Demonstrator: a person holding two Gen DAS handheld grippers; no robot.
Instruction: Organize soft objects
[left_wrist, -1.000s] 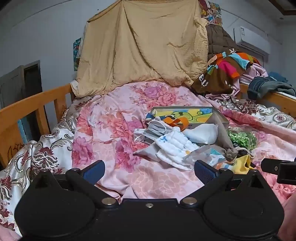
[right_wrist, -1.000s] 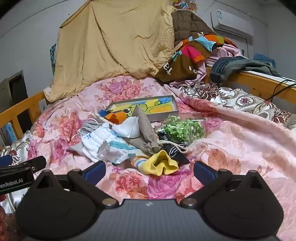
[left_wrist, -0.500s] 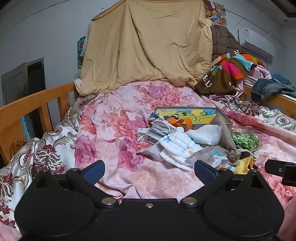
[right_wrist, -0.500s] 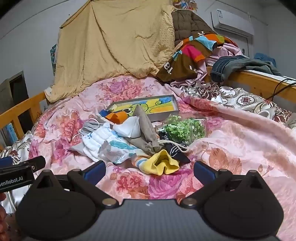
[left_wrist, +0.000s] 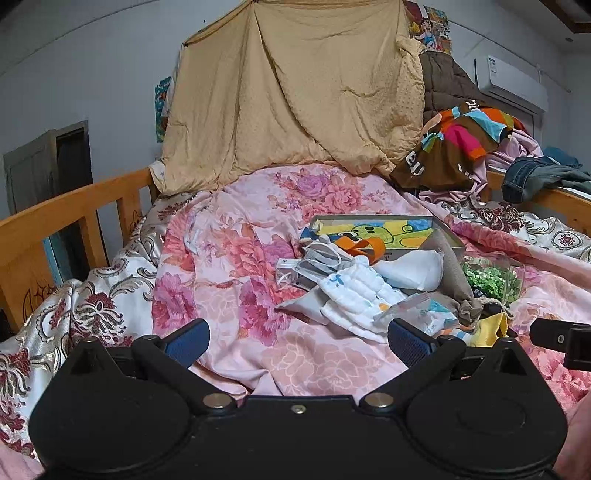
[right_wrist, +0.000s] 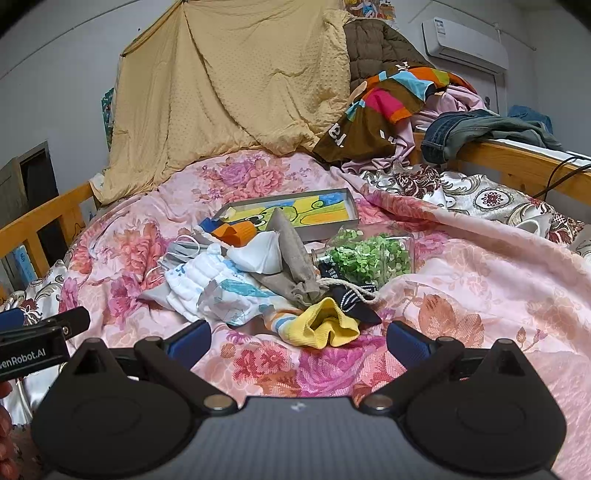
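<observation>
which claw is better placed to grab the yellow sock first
Right, probably. The yellow sock lies just ahead between the open right claw fingers, while it sits off at the far right of the open left claw.

Matt cotton quilt (right_wrist: 461, 288) lying under soft knit sock (right_wrist: 325, 326); coarse linen pouch (right_wrist: 295, 258); glossy satin sheet (left_wrist: 74, 306); smooth wooden rail (left_wrist: 55, 221) showing.

Left gripper (right_wrist: 35, 341) reads "enRobot.AI" (start cut off); other lettering illegible.
</observation>
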